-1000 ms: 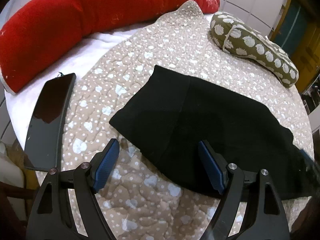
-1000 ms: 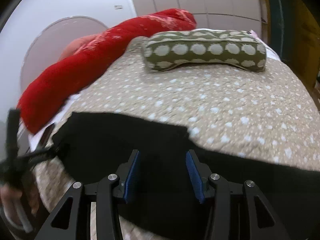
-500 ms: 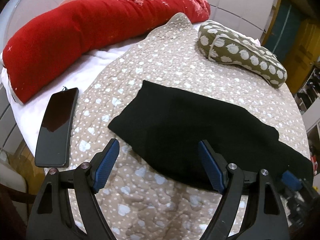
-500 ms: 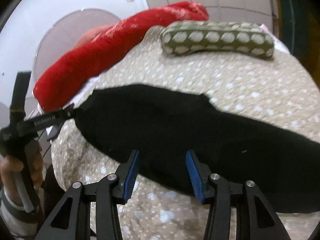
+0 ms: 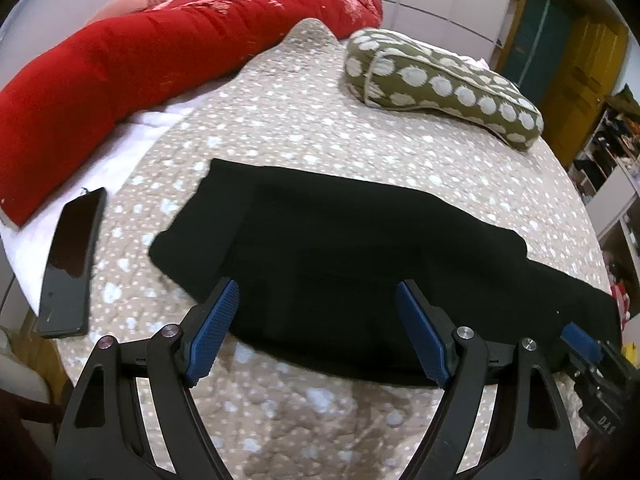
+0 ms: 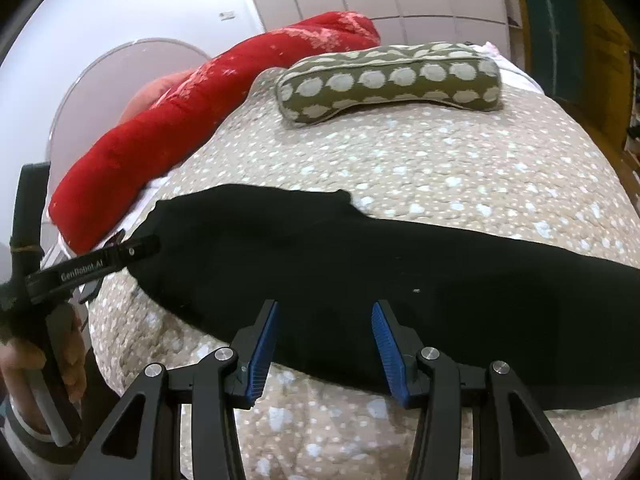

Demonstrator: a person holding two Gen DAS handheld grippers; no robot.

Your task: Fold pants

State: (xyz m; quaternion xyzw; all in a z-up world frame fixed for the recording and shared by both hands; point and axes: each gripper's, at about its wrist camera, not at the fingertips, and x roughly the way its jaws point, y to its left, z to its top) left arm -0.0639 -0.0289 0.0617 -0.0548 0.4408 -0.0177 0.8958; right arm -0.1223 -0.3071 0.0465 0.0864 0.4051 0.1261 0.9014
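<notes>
Black pants (image 5: 340, 248) lie folded lengthwise across the beige dotted quilt (image 5: 280, 128), waist end to the left. They also show in the right wrist view (image 6: 400, 264). My left gripper (image 5: 318, 328) is open and empty, hovering over the near edge of the pants by the waist end. My right gripper (image 6: 324, 344) is open and empty, over the near edge further toward the legs. The right gripper's tip shows at the left wrist view's lower right (image 5: 584, 340). The left gripper's body shows at the right wrist view's left (image 6: 92, 268).
A long red bolster (image 5: 120, 64) lies along the far left. An olive spotted cushion (image 5: 440, 84) sits at the back right. A black phone (image 5: 72, 264) lies on the white sheet at left. Doors and shelves stand at the right.
Both grippers have pulled back and up from the pants, so more quilt shows in front. The pants lie flat and released. Both grippers stay open.
</notes>
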